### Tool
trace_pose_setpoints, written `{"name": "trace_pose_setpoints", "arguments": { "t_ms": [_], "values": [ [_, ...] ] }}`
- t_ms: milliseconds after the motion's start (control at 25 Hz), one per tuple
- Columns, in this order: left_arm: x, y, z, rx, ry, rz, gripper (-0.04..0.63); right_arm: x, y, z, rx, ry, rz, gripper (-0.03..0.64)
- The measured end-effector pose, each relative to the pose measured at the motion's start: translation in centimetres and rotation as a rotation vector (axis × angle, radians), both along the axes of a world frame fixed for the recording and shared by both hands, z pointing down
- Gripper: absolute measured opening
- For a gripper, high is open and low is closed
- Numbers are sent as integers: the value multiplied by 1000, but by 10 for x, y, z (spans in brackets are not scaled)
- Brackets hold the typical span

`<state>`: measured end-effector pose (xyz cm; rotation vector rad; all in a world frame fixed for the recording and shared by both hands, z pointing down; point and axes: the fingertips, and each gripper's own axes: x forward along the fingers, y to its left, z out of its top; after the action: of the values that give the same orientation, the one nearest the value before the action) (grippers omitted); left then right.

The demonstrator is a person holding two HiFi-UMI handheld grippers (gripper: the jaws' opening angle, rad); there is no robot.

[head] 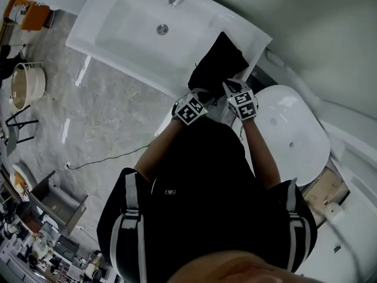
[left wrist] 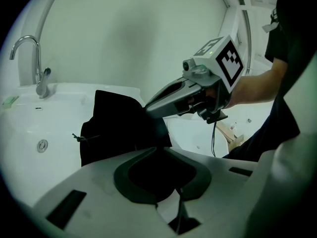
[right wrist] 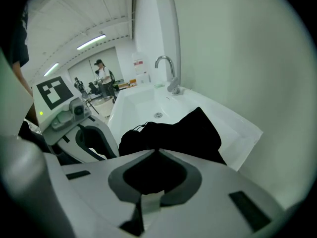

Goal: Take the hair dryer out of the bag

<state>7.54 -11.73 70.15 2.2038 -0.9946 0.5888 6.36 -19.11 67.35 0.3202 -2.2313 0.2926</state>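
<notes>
**A:** Hair dryer first: where is it?

**B:** It isn't in sight. In the head view only the black cloth drawstring bag (head: 219, 61) shows. It is slumped over the right-hand corner of the white rectangular ceramic washbasin (head: 118, 34), in the upper middle of the frame. I judge the hair dryer is inside it. The left gripper (head: 199, 94) and the right gripper (head: 230, 86) both meet the bag's near edge, just below it.

**A:** And the left gripper view?

**B:** Its jaws are together at centre frame. The tips are on dark cloth and seem to be nipping a thin fold. The bag (left wrist: 114, 128) lies beyond them, with the drawstring knot (left wrist: 78, 138) at its left side. The right gripper reaches from the upper right onto the bag's edge.

**A:** Right gripper view?

**B:** The jaws are clamped on black fabric at centre frame. The bag (right wrist: 173, 133) bulges behind them.

**A:** How will it handle?

**B:** The bag looks limp and light, so the cloth will likely stretch and slide. The hair dryer should be rigid, smooth and fairly heavy, with a trailing cable. I'd pin the fabric with one tool and open the mouth. Then I'd take the handle or barrel, never the cable.
</notes>
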Motion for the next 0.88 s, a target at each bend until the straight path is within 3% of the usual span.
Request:
{"name": "trace_pose_setpoints", "arguments": {
  "t_ms": [240,440,480,880],
  "values": [
    [-14,-32,9,26,-35,-69,20,-2,-9,-7,-13,-26,41,72],
    [-21,-51,20,-7,-50,-135,50,-2,-9,-12,-11,-35,56,72],
    [-20,-54,23,-18,-51,-136,95,-2,-8,-13,-16,-38,63,72],
    [-4,-63,22,-95,25,-79,162,11,-17,-27,-41,-101,135,72]
  ]
}}
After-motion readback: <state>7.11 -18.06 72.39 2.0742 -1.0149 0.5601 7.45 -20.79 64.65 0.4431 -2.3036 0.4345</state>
